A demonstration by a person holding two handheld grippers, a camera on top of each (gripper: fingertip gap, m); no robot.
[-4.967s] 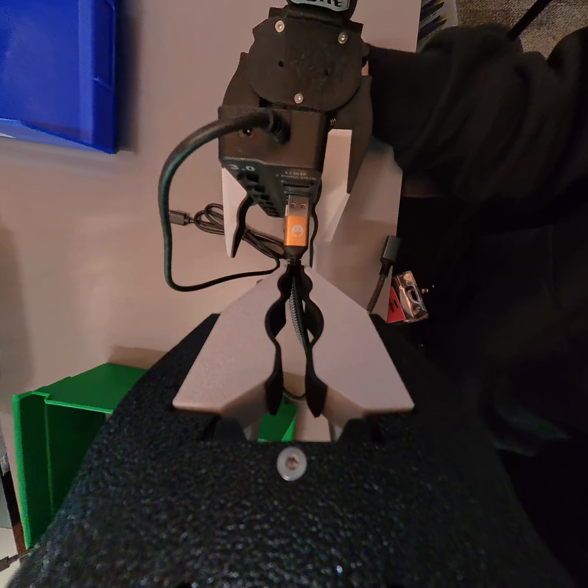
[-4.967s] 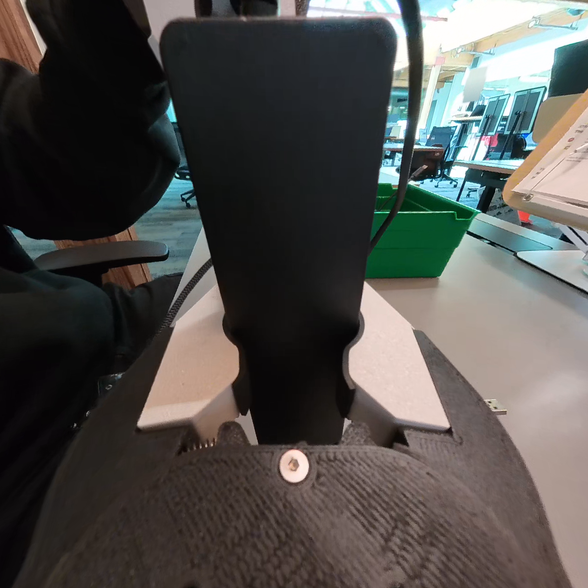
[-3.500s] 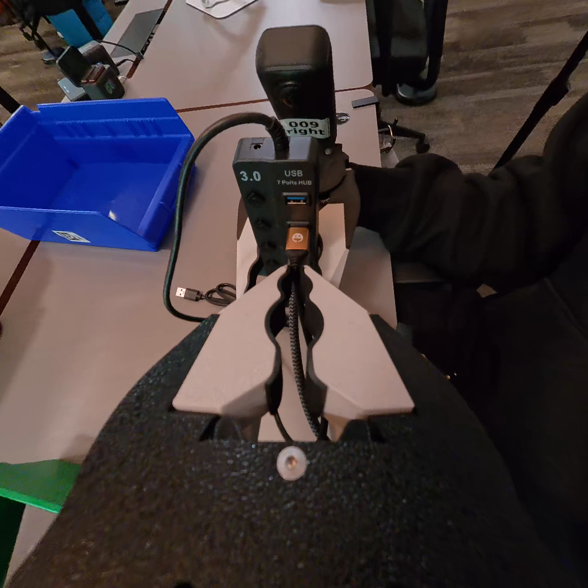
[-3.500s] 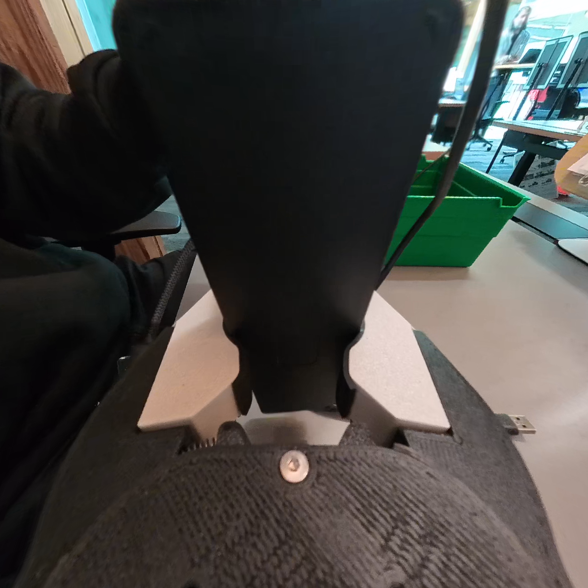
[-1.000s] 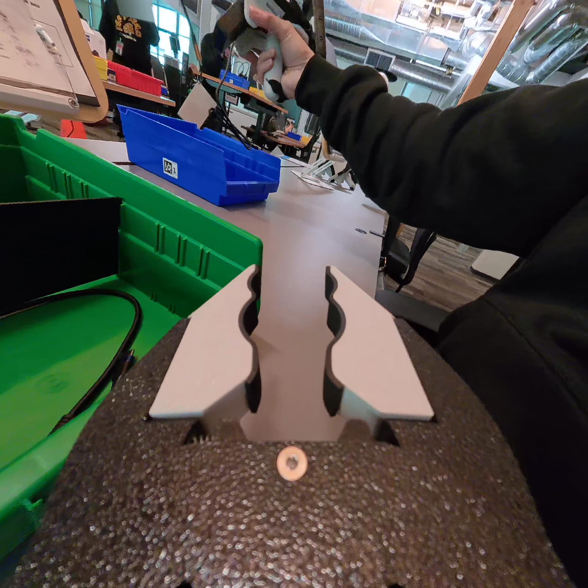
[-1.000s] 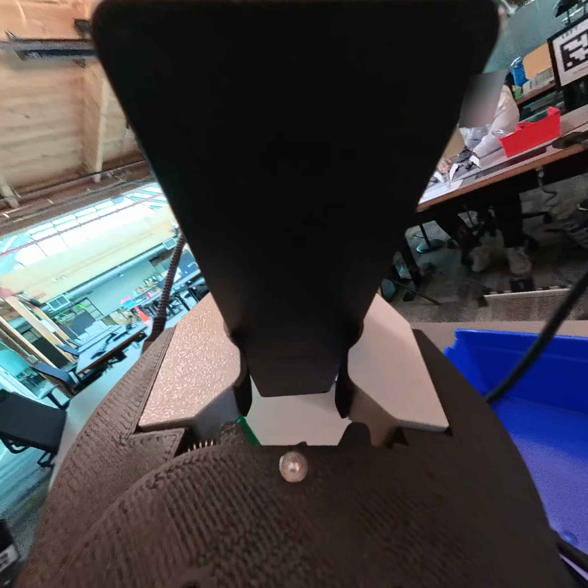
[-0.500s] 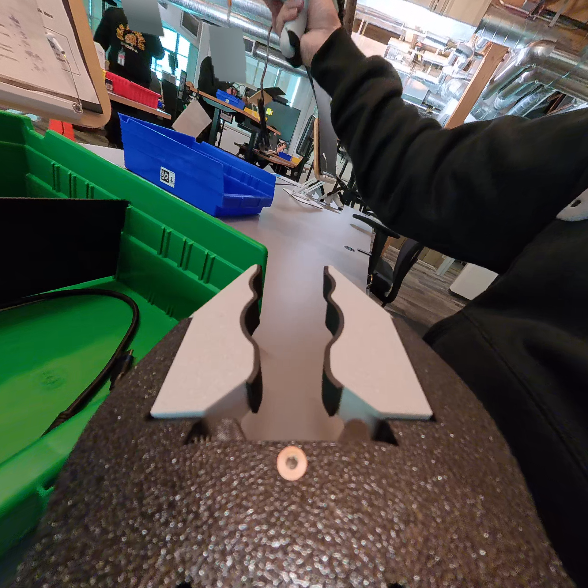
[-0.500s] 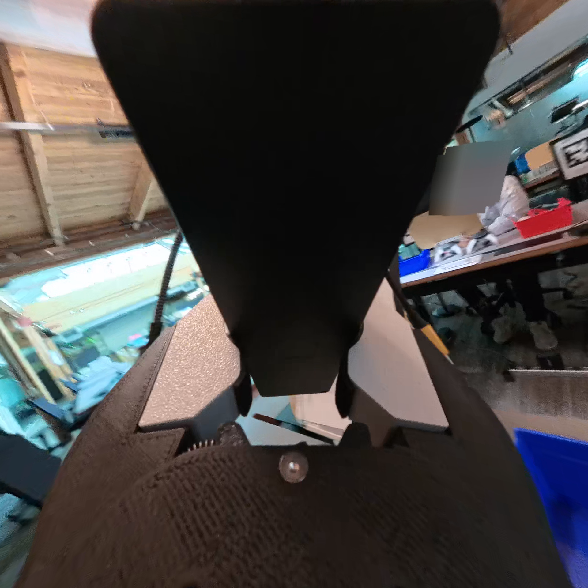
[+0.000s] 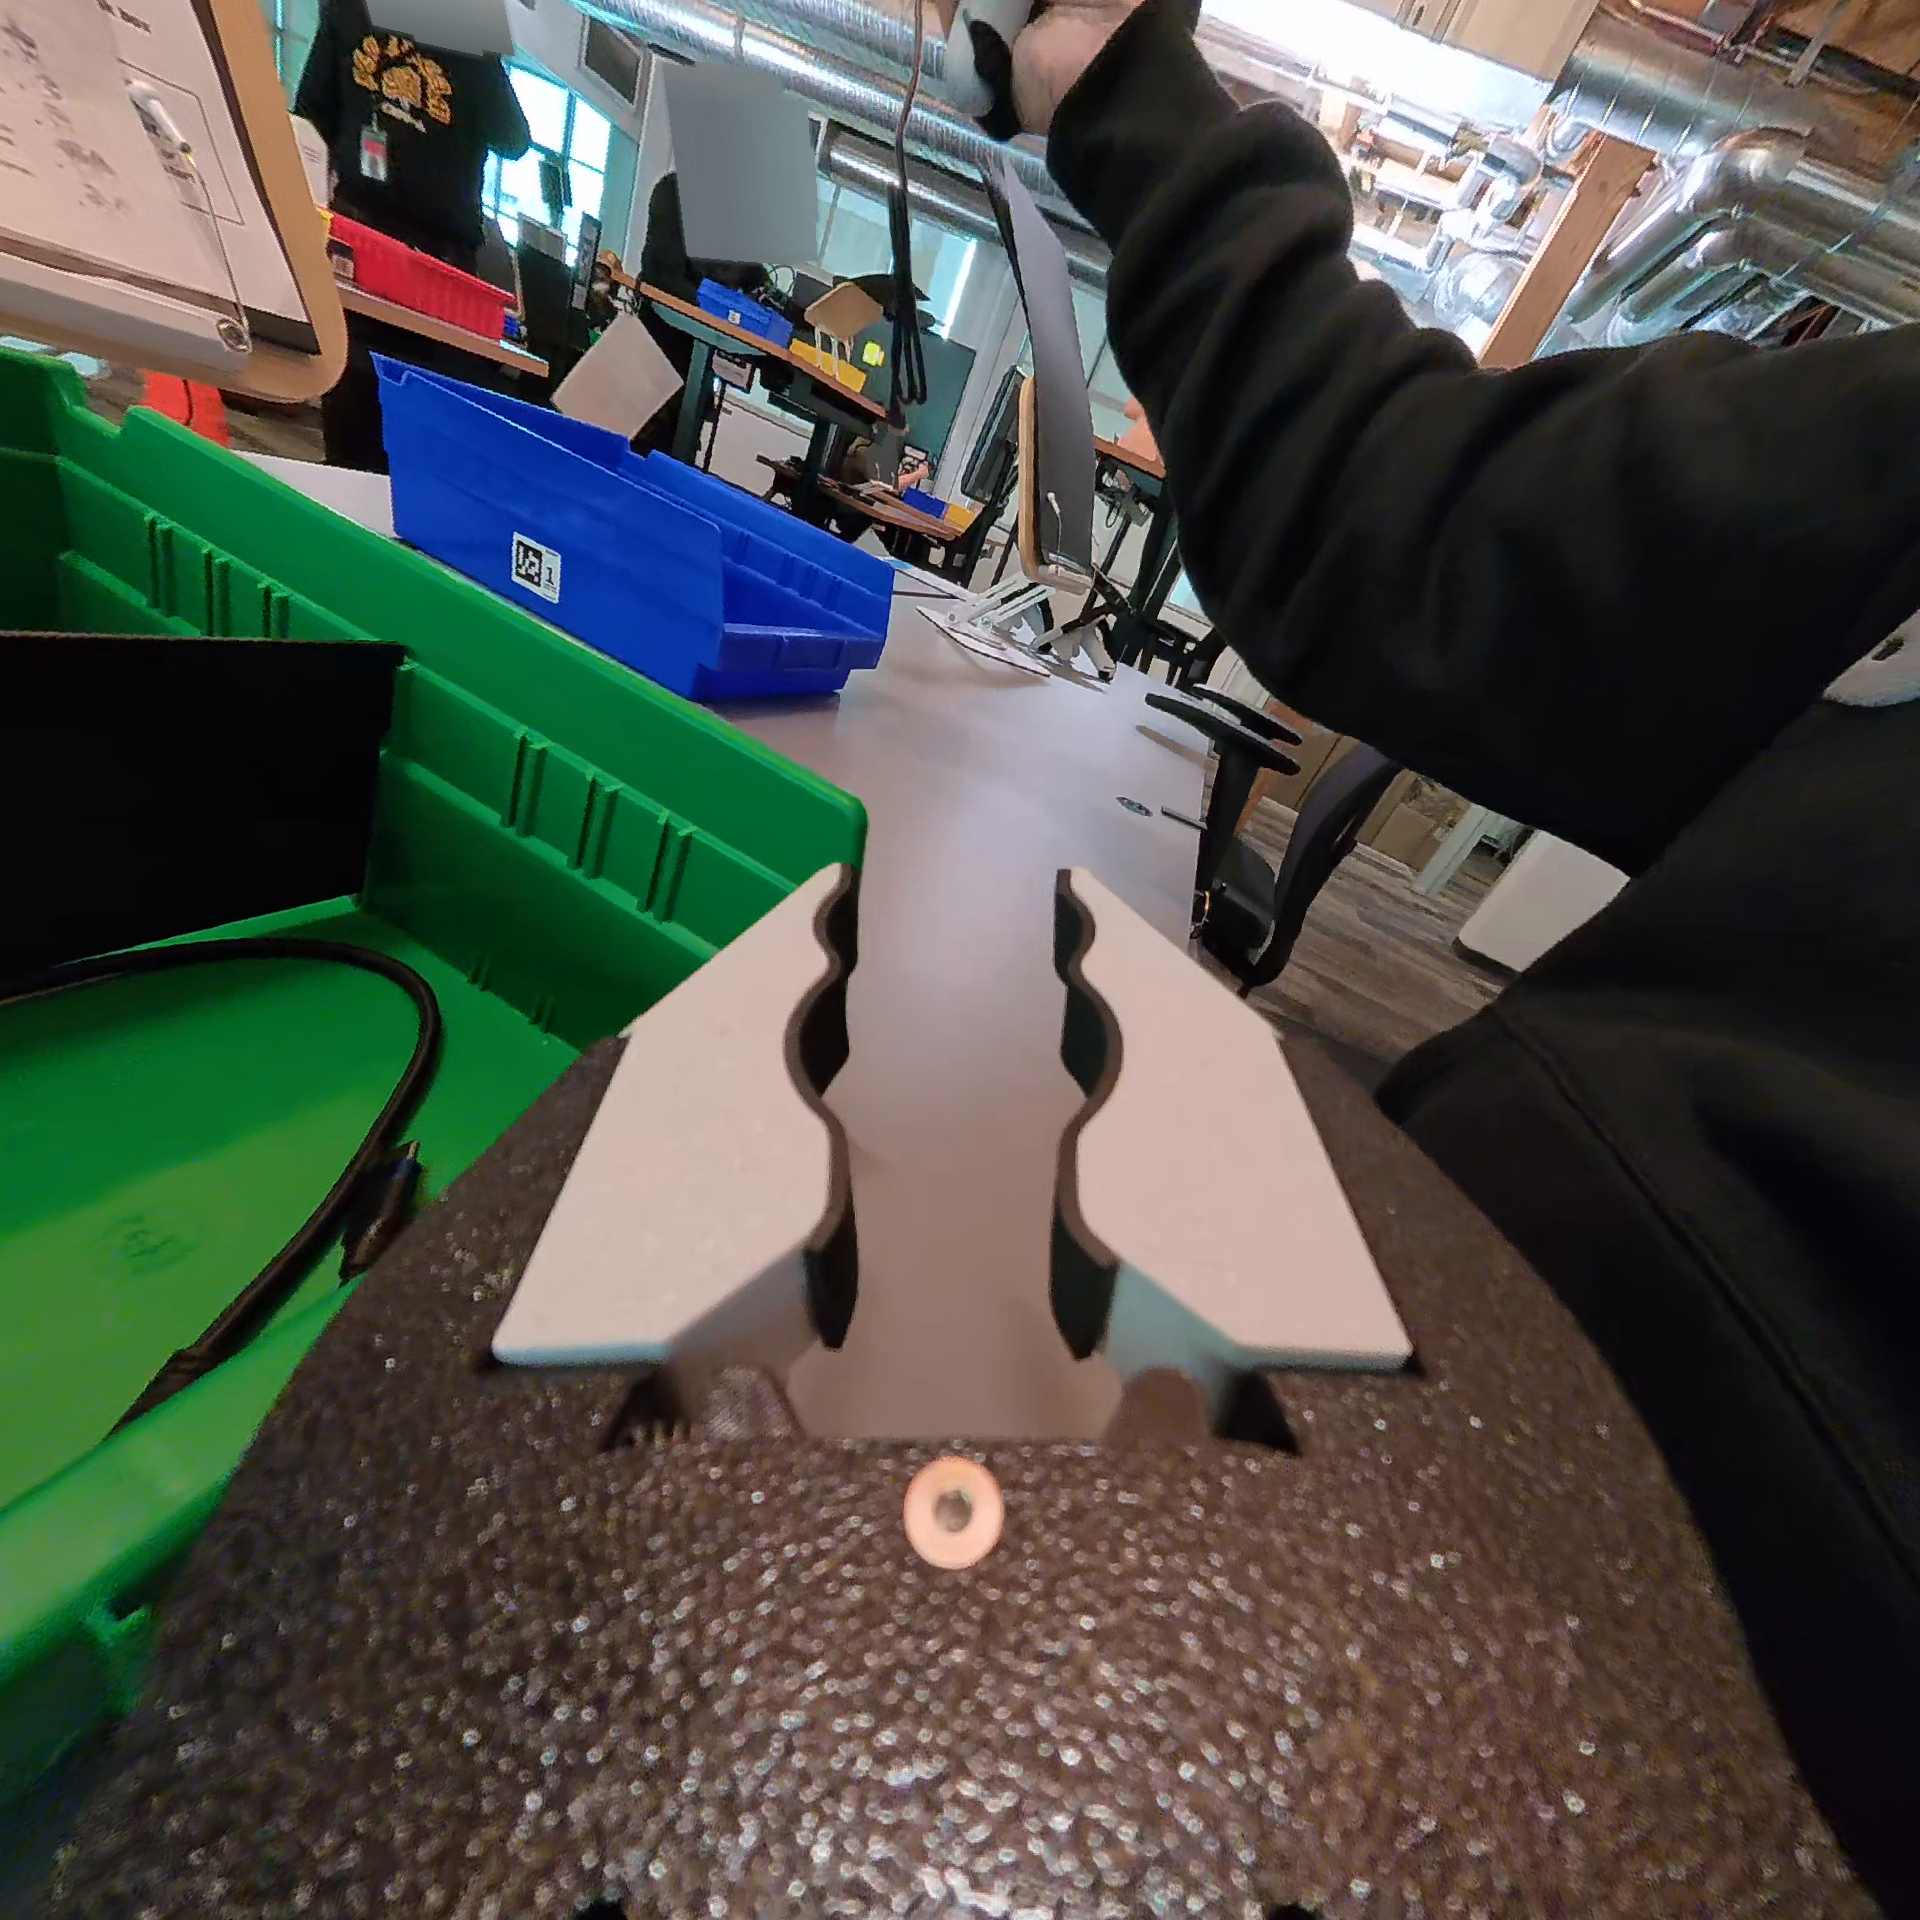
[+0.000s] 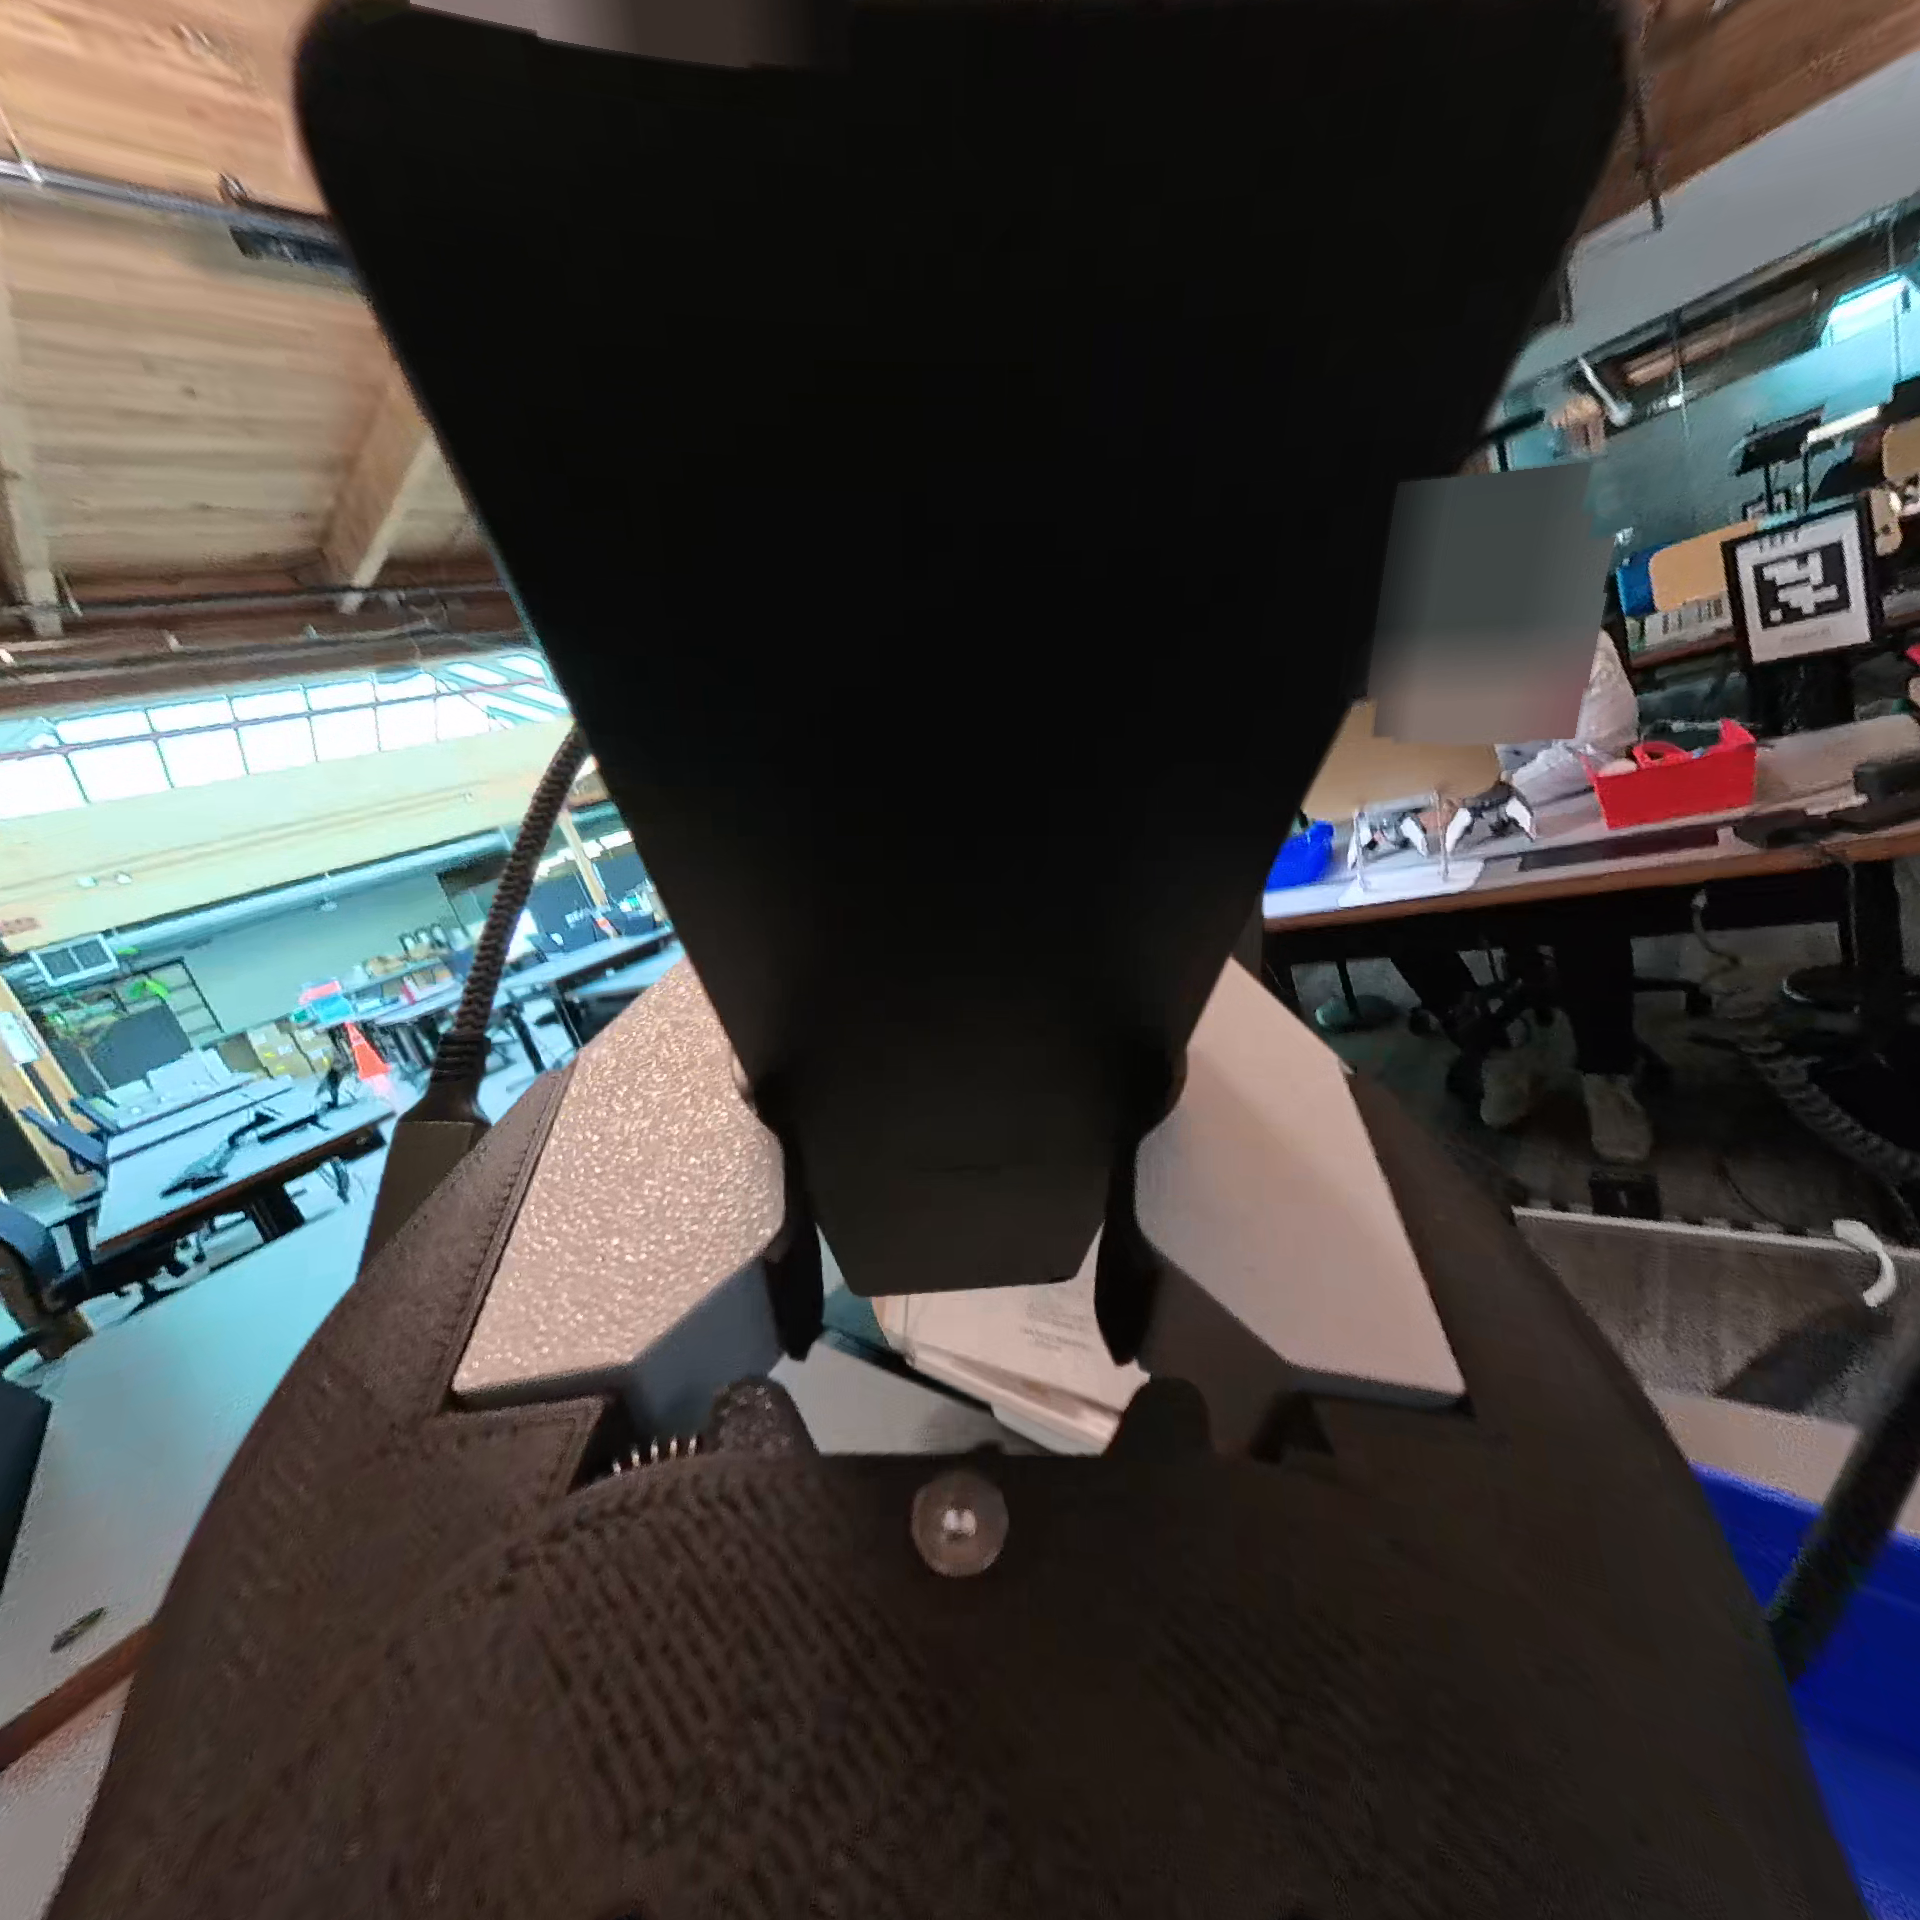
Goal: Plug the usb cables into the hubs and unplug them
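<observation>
My right gripper point(image 10: 956, 1039) is shut on the black USB hub point(image 10: 956, 520), whose flat back fills most of the right wrist view. A braided cable point(image 10: 509, 904) hangs beside the hub on the left, and the hub's own black lead point(image 10: 1860, 1496) runs down at the right. My left gripper point(image 9: 951, 894) is open and empty, low over the grey table point(image 9: 987, 769) beside the green bin point(image 9: 582, 831). In the left wrist view the person's hand point(image 9: 1049, 62) is raised high at the top, with a cable point(image 9: 904, 260) hanging below it.
The green bin holds a black box point(image 9: 177, 790) and a black cable point(image 9: 395, 1091). A blue bin point(image 9: 623, 561) stands farther along the table and also shows in the right wrist view point(image 10: 1849, 1714). The person's black sleeve point(image 9: 1455, 468) crosses the right side. An office chair point(image 9: 1247, 831) stands off the table edge.
The left gripper let go of the orange-plug cable after plugging it into the hub and moved beside the green bin, open. The right gripper lifted the hub high and tilted upward.
</observation>
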